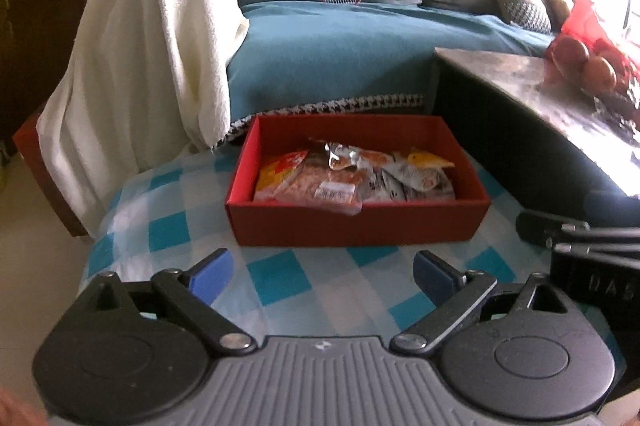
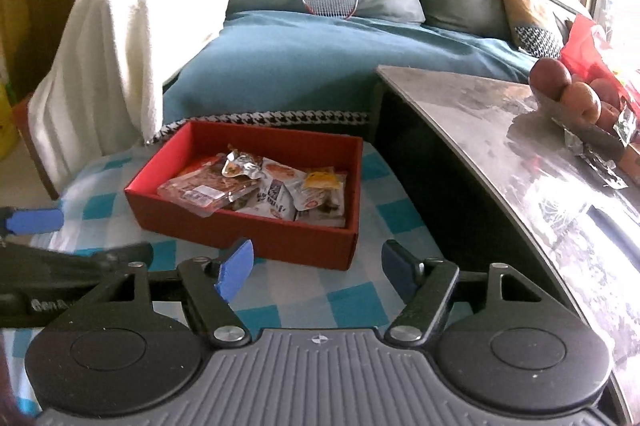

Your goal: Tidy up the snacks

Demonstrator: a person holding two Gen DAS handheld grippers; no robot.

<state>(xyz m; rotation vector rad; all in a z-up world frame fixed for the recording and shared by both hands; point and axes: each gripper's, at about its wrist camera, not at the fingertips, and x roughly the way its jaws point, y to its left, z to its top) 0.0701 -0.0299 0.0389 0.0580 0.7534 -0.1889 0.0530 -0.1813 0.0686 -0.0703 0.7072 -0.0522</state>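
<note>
Hand-held gripper, left (image 1: 324, 272): jaws spread wide with nothing between the blue pads; it hangs above the near part of the checked cloth, tilted down toward the red box, which sits squarely ahead of it.
Hand-held gripper, right (image 2: 318, 266): also parted and empty, its left pad close to the box's near wall but not touching; it points down at the box's near right corner.
Pose of both: side by side at the near edge of the surface, the left one's blue finger showing at the left of the right wrist view; judged a stand-off pose, clear of the box.
Checked cloth (image 1: 280, 282): blue and white, covers the low surface that carries the box; no loose snack shows on the cloth in either view.
Red box (image 1: 360, 222): open-topped, resting toward the far edge of the surface, near the sofa's blue throw (image 1: 340, 49); judged the collecting place, hence its central spot within reach of both hands.
Snack packets (image 1: 352, 171): piled inside the box, a flat reddish pack at the front left, white and yellow wrappers toward the right wall, a crinkled foil one on top.
Grey table (image 2: 520, 129): right of the box, higher, carrying a bowl of fruit (image 2: 576, 93) at its far right.
Progress: judged nearly done, since the snacks seen lie in the box.
</note>
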